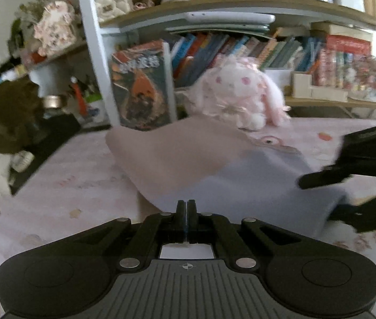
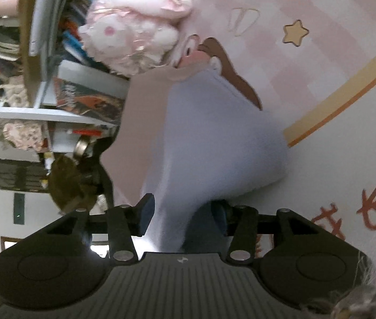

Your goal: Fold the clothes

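Working on a pink printed bedspread (image 1: 63, 186), soft and a bit faded, with a star, cartoon drawings and red lettering on it. Closest to me, my left gripper (image 1: 186, 207) is clenched tight with its black fingers together, right at the near edge of the garment (image 1: 241, 186), though I can't tell if any fabric is pinched. My right gripper (image 2: 182, 212) has its jaws apart, with a fold of that smooth lavender cloth running loosely between the blue pads. The garment drapes over a dusty-pink layer. Further back sits a fluffy pink plush bunny (image 1: 241, 93), then a white-framed bookshelf (image 1: 241, 8) crammed with books.
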Tool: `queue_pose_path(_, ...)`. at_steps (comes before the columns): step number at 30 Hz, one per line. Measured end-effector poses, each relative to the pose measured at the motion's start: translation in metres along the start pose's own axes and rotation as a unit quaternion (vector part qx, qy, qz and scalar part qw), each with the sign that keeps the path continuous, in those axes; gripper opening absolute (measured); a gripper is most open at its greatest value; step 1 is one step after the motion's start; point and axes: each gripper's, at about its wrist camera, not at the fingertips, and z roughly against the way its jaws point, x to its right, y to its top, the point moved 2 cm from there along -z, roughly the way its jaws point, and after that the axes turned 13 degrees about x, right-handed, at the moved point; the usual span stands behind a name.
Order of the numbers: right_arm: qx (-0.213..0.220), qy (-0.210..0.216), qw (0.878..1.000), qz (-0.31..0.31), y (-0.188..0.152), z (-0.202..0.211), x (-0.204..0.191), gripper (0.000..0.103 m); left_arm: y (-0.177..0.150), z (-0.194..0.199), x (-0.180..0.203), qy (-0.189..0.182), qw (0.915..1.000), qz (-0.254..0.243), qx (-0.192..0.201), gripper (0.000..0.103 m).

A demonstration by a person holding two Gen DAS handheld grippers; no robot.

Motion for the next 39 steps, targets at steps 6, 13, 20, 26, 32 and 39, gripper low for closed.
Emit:
queue_pose_path(6,-0.009,0.045,0.997,0.061,-0.003,0.005,-0.028,0.013,-0.006,0.009,0.045,-0.071,0.9941,-0.08,0.012,0.06)
queue_pose_path(13,-0.002,0.056,0.99,0.13,-0.012,0.014,-0.064,0.013,0.004,0.009,0.068,-0.066,0.9914,-0.108,0.033,0.061)
queue_pose_path(20,-0.03,0.053,0.991,0.122,-0.01,0.012,-0.064,0.013,-0.006,0.009,0.089,-0.085,0.9855,-0.144,0.028,0.069)
queue_pose_path(26,-0.049,0.065,0.989,0.127,-0.02,0.014,-0.068,0.013,-0.034,-0.021,0.077,0.016,0.9886,-0.147,-0.025,0.058)
queue_pose_path(32,-0.028,0.032,0.997,0.072,-0.012,0.014,-0.036,0.03,-0.025,-0.015,0.04,0.038,0.9973,-0.06,-0.017,0.013)
queue_pose_path(39,0.051,0.096,0.993,0.048,0.012,0.047,-0.051,0.012,0.025,0.015,0.046,0.006,0.9933,-0.088,0.074,0.012)
